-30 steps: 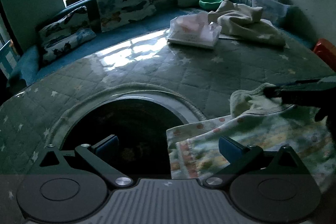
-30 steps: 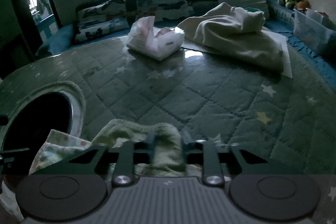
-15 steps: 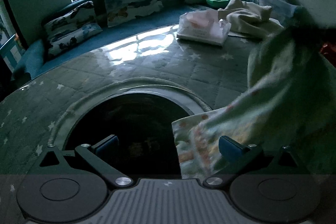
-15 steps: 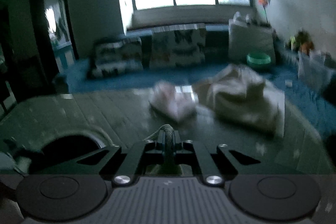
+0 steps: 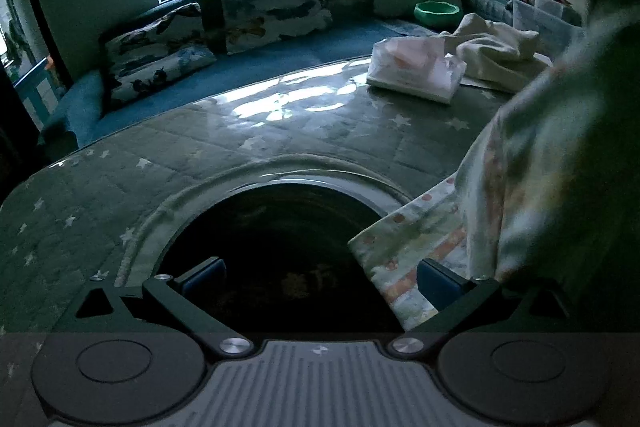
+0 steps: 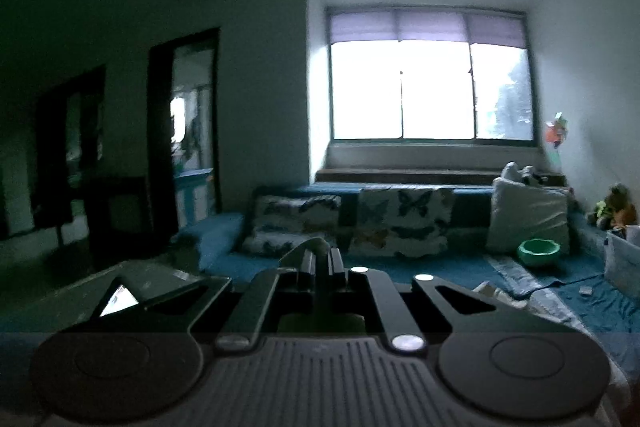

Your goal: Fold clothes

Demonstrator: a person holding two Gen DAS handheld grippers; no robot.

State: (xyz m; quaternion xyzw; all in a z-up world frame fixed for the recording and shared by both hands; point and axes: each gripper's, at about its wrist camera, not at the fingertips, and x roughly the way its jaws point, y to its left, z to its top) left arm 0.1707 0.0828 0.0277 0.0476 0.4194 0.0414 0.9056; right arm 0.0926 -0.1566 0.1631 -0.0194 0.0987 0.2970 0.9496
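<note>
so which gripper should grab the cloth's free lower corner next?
Left. The left gripper is open with the patterned pastel cloth corner beside its fingers; the right gripper is already shut on the cloth's top edge, raised high.

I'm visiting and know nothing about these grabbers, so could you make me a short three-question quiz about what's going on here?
1. True or false: the left gripper is clamped on the patterned cloth.
2. What does the right gripper pinch? A) green bowl B) a fold of cloth C) butterfly cushion
3. What dark feature lies below the left gripper?

Key: 1. False; its jaws stand wide apart. 2. B, a strip of cloth shows at its tips. 3. A round opening in the quilted star-print cover.
</note>
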